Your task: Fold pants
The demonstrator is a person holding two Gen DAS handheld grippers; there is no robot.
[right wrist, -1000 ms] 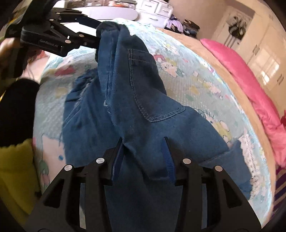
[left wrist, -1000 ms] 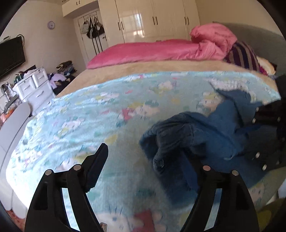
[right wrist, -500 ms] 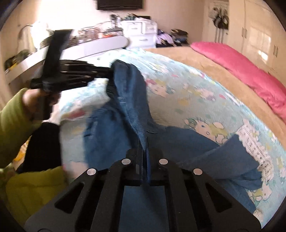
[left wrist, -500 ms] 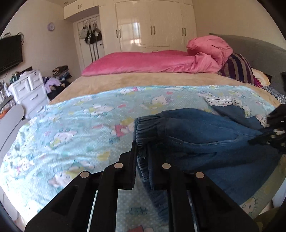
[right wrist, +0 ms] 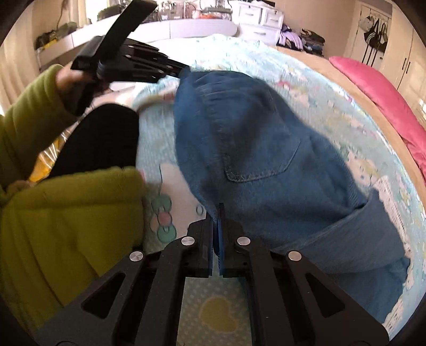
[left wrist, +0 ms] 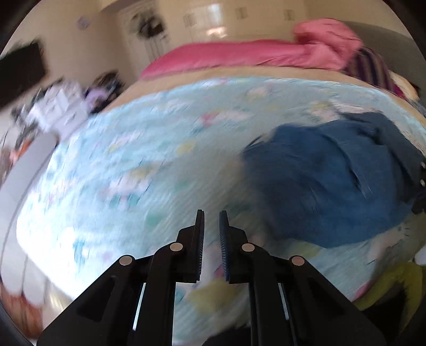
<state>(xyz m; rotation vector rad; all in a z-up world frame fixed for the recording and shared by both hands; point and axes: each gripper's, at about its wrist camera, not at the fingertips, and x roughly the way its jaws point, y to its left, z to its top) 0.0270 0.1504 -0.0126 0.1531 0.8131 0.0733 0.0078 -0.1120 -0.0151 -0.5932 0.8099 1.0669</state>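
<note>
The right gripper (right wrist: pixel 216 213), at six o'clock in its own view, is clamped tight on the near edge of the one pair of pants (right wrist: pixel 261 149), blue denim with a stitched back pocket facing up, rumpled and spread toward twelve to three o'clock over the pale blue cartoon-print blanket (right wrist: pixel 314 79). The left gripper (left wrist: pixel 211 221) has its jaws nearly together with nothing visible between them, the pants (left wrist: pixel 332 181) lying apart at about two o'clock. Farther off lie one pink quilt (left wrist: pixel 239 56), a white drawer unit (right wrist: pixel 262 18) and a person's yellow-green sleeve (right wrist: pixel 32 106).
</note>
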